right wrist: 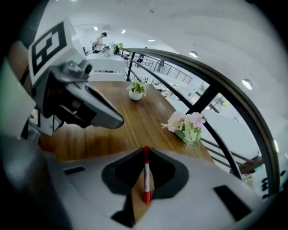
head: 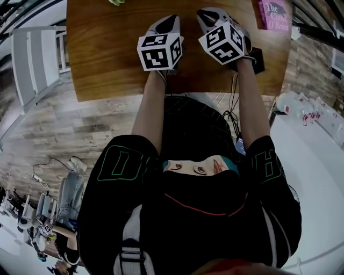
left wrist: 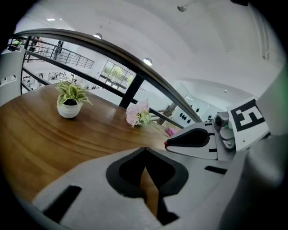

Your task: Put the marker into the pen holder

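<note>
A red-and-white marker (right wrist: 146,179) stands pinched along the seam of my right gripper (right wrist: 146,152), whose jaws are shut on it. My left gripper (left wrist: 144,152) is shut with nothing in it; only wood shows through its gap. In the head view the left gripper (head: 170,20) and right gripper (head: 208,14) hover side by side over the wooden table (head: 107,59). No pen holder appears in any view.
A small potted plant (left wrist: 69,107) and a bunch of pink flowers (left wrist: 138,113) stand at the table's far side. A pink book (head: 274,14) lies at the far right corner, and a black object (head: 258,59) sits by the right hand. A railing runs behind the table.
</note>
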